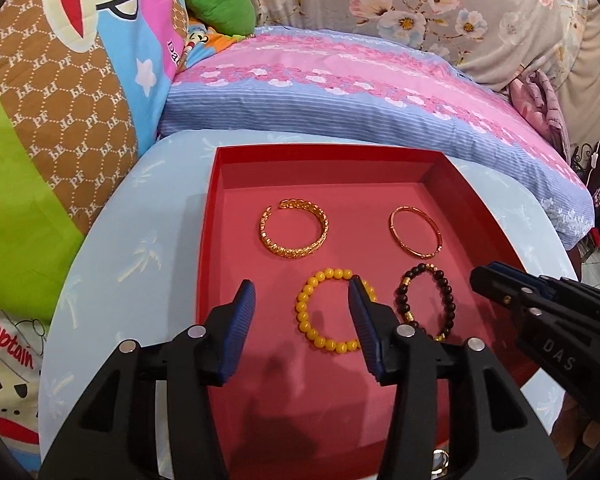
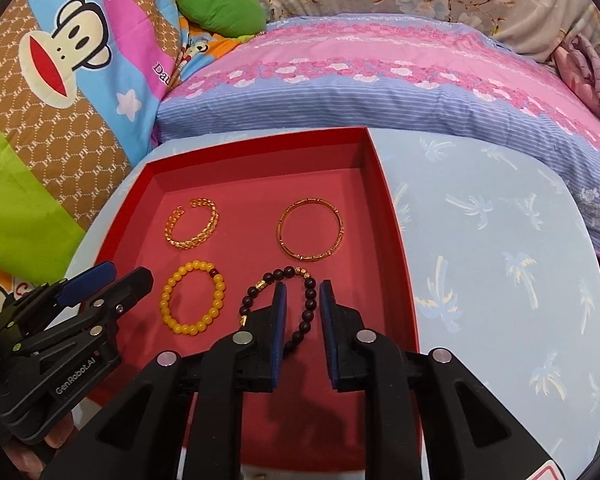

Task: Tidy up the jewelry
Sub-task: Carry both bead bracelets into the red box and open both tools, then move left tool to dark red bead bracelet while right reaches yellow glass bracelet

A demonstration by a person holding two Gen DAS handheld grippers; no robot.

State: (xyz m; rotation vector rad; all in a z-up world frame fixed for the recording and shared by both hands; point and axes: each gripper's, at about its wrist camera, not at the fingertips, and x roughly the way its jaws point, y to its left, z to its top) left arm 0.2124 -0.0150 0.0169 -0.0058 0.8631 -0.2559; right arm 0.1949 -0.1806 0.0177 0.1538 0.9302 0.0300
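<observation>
red tray [image 1: 210, 216] – four bracelets: two gold bangles, yellow bead bracelet [image 1: 332, 308] under released left gripper [image 1: 302, 294], dark bead bracelet [image 2: 296, 308] between released right gripper [image 2: 303, 294] pads; "genrobot.ai", "das".

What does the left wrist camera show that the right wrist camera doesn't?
Only the left wrist view: the left gripper head-on, open over the yellow bead bracelet, plus a small metallic object at the bottom edge, too cut off to identify.

Only the right wrist view: the right gripper straddling one side of the dark bead bracelet without pressing on it, and fingers holding the left gripper.

Both: the red tray, four bracelets, blue table.
</observation>
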